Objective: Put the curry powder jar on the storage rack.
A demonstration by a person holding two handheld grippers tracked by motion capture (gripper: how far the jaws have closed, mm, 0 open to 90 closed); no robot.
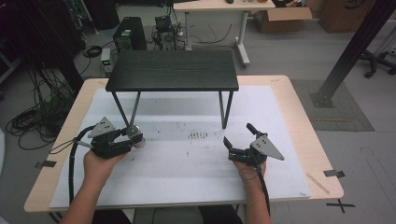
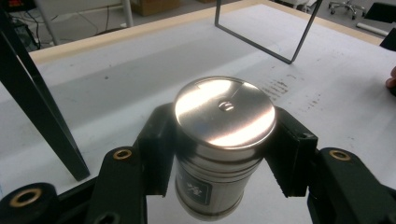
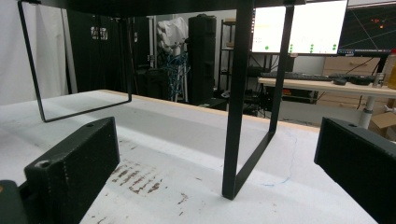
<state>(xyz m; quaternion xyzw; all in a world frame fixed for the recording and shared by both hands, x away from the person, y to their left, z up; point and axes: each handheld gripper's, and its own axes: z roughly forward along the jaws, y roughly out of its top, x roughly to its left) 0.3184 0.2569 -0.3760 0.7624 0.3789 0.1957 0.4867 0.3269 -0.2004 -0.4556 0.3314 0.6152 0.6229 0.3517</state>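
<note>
A shiny metal can [image 2: 219, 149] with a flat round lid stands upright between the jaws of my left gripper [image 2: 224, 158], which is shut on its sides and holds it just above the white mat. In the high view the can [image 1: 135, 135] shows at the left gripper [image 1: 130, 137], beside the left legs of the small black table [image 1: 173, 70]. My right gripper [image 1: 239, 135] rests at the right of the mat, open, nothing between its jaws; its view looks under the black table at a metal leg frame [image 3: 238, 116].
The white mat [image 1: 187, 158] covers a light wooden tabletop [image 1: 303, 135]. The black table's thin leg frames [image 1: 225, 108] stand on the mat at the back. A dark smudge [image 1: 197, 135] marks the mat's middle. Desks, cables and boxes lie beyond.
</note>
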